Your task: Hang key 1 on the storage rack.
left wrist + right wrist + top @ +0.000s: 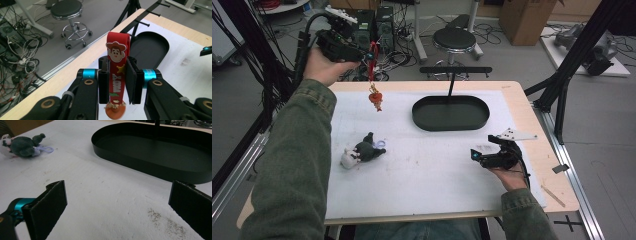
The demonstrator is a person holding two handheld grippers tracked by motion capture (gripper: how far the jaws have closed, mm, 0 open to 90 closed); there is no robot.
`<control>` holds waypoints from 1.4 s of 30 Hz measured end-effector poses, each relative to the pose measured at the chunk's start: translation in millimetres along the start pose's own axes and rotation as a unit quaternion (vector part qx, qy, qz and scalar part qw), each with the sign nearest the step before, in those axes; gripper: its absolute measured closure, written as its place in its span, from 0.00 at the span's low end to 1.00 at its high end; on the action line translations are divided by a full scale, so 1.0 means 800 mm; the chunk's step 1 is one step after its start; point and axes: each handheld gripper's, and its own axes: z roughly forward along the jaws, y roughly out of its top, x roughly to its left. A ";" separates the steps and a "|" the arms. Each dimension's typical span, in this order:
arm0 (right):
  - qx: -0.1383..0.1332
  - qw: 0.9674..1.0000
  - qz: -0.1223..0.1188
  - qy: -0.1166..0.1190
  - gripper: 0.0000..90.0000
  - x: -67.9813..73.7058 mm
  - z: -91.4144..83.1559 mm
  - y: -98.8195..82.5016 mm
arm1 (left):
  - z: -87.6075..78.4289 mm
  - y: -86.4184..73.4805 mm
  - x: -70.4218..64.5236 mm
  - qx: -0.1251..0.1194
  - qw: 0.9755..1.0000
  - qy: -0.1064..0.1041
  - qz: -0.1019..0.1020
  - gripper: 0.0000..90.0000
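Left tool (117, 82) was clamped on your red strap keychain (117, 72), lifted above the tabletop's (422, 170) far-left corner, charm dangling below. Right tool (117, 207) sat low over the tabletop, jaws spread wide, near the black oval tray (451, 113). Plush toy (362, 151) lay front-left.

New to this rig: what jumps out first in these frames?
The red cartoon-cowboy rubber strap stands out: it is clamped in the left gripper, held high over the table's far left corner, an orange charm dangling below. Next, the black oval metal tray with a peg stand sits far centre on the white mat. The right gripper rests low at right, jaws wide open, with a grey and white plush toy lying at left.
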 end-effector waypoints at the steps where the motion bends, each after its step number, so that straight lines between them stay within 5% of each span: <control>1: 0.000 1.000 0.002 0.000 0.01 0.000 0.000 0.000 | 0.005 0.002 -0.002 0.002 1.000 -0.002 0.001 0.83; 9: -0.005 1.000 0.010 -0.002 0.01 -0.003 -0.004 0.000 | 0.053 0.009 -0.021 0.026 0.999 -0.019 0.011 0.83; 21: -0.005 1.000 0.011 0.008 0.01 -0.005 -0.005 -0.002 | 0.111 0.047 -0.059 0.041 0.998 -0.039 0.039 0.83; 30: -0.009 1.000 0.017 0.008 0.01 -0.007 -0.007 -0.003 | 0.134 0.064 -0.073 0.038 0.997 -0.033 0.052 0.83; 33: -0.007 1.000 0.018 0.008 0.01 -0.008 -0.008 -0.003 | 0.140 0.075 -0.078 0.037 0.996 -0.029 0.071 0.83; 42: -0.009 1.000 0.020 0.005 0.01 -0.010 -0.012 -0.004 | 0.162 0.090 -0.087 0.019 0.997 -0.015 0.068 0.83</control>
